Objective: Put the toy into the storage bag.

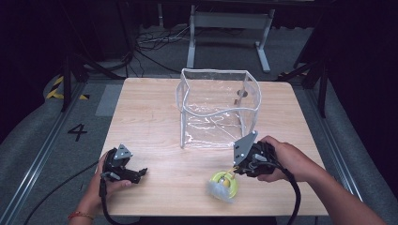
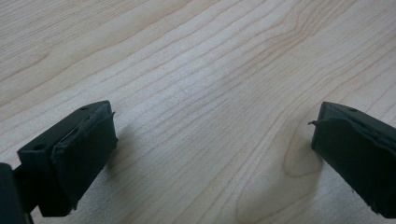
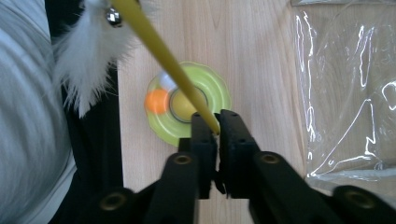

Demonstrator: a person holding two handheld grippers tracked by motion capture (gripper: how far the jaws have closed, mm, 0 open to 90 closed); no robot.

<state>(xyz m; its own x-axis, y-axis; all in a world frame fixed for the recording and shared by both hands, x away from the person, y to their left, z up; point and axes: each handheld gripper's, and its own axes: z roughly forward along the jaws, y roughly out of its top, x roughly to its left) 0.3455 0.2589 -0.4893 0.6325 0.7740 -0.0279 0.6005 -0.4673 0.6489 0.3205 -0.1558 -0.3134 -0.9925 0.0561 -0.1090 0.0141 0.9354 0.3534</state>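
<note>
Yellow wand between right jaws

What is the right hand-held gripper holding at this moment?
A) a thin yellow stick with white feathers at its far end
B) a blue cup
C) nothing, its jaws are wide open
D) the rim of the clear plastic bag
A: in the right gripper view the right hand-held gripper has its jaws closed on the yellow stick, which leads up to the white feathers, above the green disc on the table.
</note>
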